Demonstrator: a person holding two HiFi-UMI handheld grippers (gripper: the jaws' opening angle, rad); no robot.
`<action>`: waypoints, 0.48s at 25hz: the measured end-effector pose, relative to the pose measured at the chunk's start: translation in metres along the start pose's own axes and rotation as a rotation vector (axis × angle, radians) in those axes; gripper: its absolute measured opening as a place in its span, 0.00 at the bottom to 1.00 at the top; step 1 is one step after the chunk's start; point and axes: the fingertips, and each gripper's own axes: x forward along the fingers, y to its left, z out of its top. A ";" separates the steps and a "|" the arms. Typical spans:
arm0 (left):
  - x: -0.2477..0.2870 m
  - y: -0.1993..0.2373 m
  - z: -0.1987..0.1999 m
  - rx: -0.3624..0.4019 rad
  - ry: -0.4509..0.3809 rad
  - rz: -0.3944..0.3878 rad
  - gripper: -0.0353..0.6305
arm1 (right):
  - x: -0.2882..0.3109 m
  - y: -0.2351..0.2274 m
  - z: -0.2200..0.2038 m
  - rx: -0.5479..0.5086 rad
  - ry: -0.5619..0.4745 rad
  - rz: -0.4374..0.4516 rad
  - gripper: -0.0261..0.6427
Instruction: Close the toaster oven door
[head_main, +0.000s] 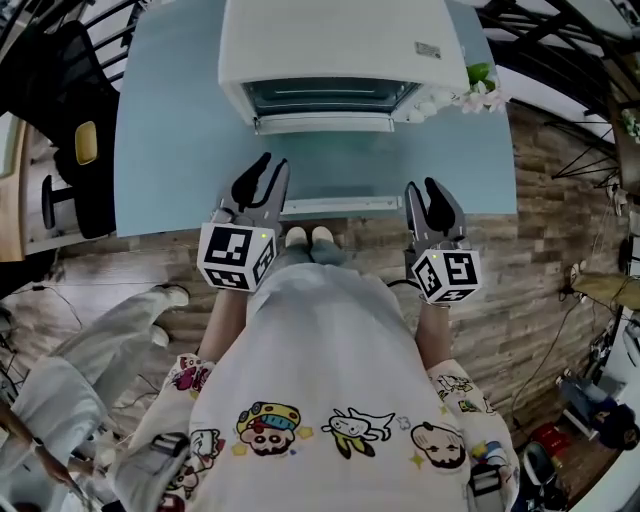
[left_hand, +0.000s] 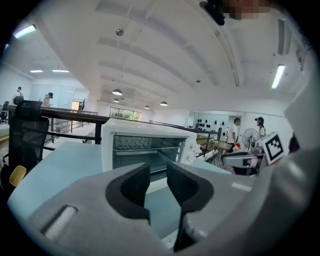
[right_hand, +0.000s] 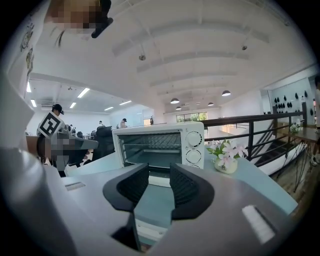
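Observation:
A white toaster oven (head_main: 340, 50) stands at the far side of the pale blue table (head_main: 170, 150). Its glass door (head_main: 330, 165) lies folded down flat toward me, with the white handle bar (head_main: 330, 207) near the table's front edge. My left gripper (head_main: 272, 166) hovers open just left of the door. My right gripper (head_main: 421, 187) hovers open just right of the handle end. Neither has anything between its jaws. The left gripper view shows the oven (left_hand: 147, 147) beyond the left gripper (left_hand: 157, 172). In the right gripper view the oven (right_hand: 160, 145) and its dials sit past the right gripper (right_hand: 159, 175).
A small pot of pink flowers (head_main: 482, 90) stands right of the oven, seen also as the flower pot (right_hand: 225, 159). A black chair (head_main: 70, 130) is left of the table. Another person in white (head_main: 90, 340) is at my lower left. Black railings run behind the table.

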 end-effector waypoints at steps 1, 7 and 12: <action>0.001 -0.001 -0.001 0.001 0.002 -0.006 0.20 | -0.001 0.000 -0.001 0.002 0.001 -0.003 0.23; 0.006 -0.010 -0.008 0.000 0.022 -0.035 0.20 | -0.005 -0.002 -0.012 0.012 0.020 -0.020 0.23; 0.010 -0.020 -0.016 -0.003 0.038 -0.062 0.20 | -0.008 -0.002 -0.028 0.031 0.047 -0.029 0.23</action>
